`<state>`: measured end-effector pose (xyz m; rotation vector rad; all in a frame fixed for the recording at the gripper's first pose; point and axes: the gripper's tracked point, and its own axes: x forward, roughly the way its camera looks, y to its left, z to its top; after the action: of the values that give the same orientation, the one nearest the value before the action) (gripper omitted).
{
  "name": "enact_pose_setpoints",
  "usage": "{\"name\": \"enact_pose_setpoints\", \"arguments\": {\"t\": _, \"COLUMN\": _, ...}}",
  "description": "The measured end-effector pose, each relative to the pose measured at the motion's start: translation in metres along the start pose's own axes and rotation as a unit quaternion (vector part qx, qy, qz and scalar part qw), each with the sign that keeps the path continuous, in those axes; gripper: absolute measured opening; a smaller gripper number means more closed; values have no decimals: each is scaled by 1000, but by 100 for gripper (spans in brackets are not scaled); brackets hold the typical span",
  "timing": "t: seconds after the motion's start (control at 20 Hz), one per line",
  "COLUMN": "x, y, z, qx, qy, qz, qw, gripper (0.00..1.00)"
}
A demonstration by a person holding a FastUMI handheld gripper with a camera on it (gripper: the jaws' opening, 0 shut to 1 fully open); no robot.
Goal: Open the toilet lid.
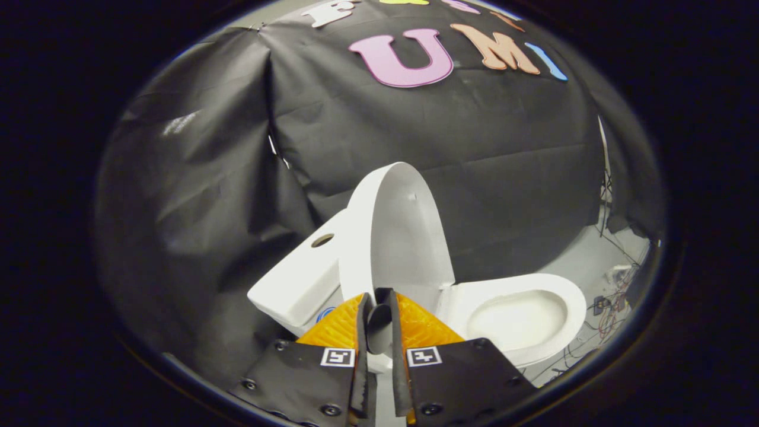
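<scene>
Standing almost upright just beyond the fingers, toilet lid point(397, 231) raised, leaning toward cistern point(299, 279); bowl point(522, 317) uncovered beside it. Judged nearly done: needs only a gentle last push until lid rests against cistern, then a slow release so nothing drops back. Gripper point(378, 296) fingers drawn close together with a narrow gap, tips at lid's lower edge; cannot tell whether pinching that edge or merely near it. Best kept low and steady.
</scene>
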<state>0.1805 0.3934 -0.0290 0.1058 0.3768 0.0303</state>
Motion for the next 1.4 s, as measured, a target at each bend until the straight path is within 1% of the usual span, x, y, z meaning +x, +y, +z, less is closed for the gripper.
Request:
{"name": "enact_pose_setpoints", "arguments": {"t": 0.25, "x": 14, "y": 27, "z": -3, "qx": -1, "qy": 12, "qz": 24, "qw": 1000, "gripper": 18}}
{"name": "enact_pose_setpoints", "arguments": {"t": 0.45, "x": 18, "y": 41, "z": -6, "qx": -14, "qy": 8, "qz": 27, "qw": 1000, "gripper": 18}}
{"name": "enact_pose_setpoints", "arguments": {"t": 0.6, "x": 18, "y": 40, "z": -8, "qx": -9, "qy": 9, "qz": 26, "qw": 1000, "gripper": 18}}
{"name": "enact_pose_setpoints", "arguments": {"t": 0.65, "x": 19, "y": 41, "z": -7, "qx": -13, "qy": 10, "qz": 27, "qw": 999, "gripper": 18}}
{"name": "enact_pose_setpoints", "arguments": {"t": 0.7, "x": 24, "y": 47, "z": -14, "qx": -16, "qy": 21, "qz": 38, "qw": 999, "gripper": 18}}
{"name": "enact_pose_setpoints", "arguments": {"t": 0.8, "x": 28, "y": 54, "z": -25, "qx": -34, "qy": 26, "qz": 65, "qw": 997, "gripper": 34}}
{"name": "enact_pose_setpoints", "arguments": {"t": 0.9, "x": 34, "y": 39, "z": -47, "qx": -57, "qy": 48, "qz": 62, "qw": 995, "gripper": 50}}
{"name": "enact_pose_setpoints", "arguments": {"t": 1.0, "x": 36, "y": 30, "z": -71, "qx": -66, "qy": 73, "qz": 61, "qw": 993, "gripper": 67}}
{"name": "enact_pose_setpoints", "arguments": {"t": 1.1, "x": 33, "y": 23, "z": -81, "qx": -54, "qy": 67, "qz": 63, "qw": 994, "gripper": 83}}
{"name": "enact_pose_setpoints", "arguments": {"t": 1.15, "x": 25, "y": 15, "z": -81, "qx": -51, "qy": 57, "qz": 59, "qw": 995, "gripper": 93}}
{"name": "enact_pose_setpoints", "arguments": {"t": 1.2, "x": 20, "y": 10, "z": -81, "qx": -48, "qy": 46, "qz": 57, "qw": 996, "gripper": 99}}
{"name": "enact_pose_setpoints", "arguments": {"t": 1.4, "x": -8, "y": -5, "z": -71, "qx": -36, "qy": 5, "qz": 46, "qw": 998, "gripper": 99}}
